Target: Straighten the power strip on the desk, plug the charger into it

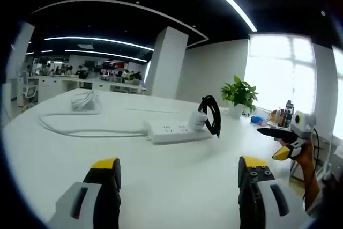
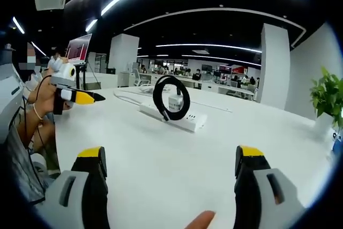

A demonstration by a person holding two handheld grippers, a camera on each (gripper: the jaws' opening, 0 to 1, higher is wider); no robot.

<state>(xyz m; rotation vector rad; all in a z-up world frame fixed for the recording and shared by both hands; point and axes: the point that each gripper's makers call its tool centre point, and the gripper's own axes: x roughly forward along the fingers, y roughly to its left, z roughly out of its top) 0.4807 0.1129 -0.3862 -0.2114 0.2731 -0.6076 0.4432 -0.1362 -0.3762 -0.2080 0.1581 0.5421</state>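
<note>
Our left gripper (image 1: 179,172) and right gripper (image 2: 170,163) both spread wide, holding nothing, charger (image 1: 198,120) (black cable looped) plugged in the power strip (image 1: 177,131) on our white counter (image 1: 161,186)

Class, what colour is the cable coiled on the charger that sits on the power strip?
Black cable on a white charger; clearest in the right gripper view.

A potted green plant (image 1: 239,94) is seen at the far edge of the white desk (image 1: 177,175), with bottles (image 1: 287,112) grouped beside the window (image 1: 278,71). A white square column (image 1: 166,61) is set behind, and a monitor (image 2: 79,48) is mounted at the left in the right gripper view.
</note>
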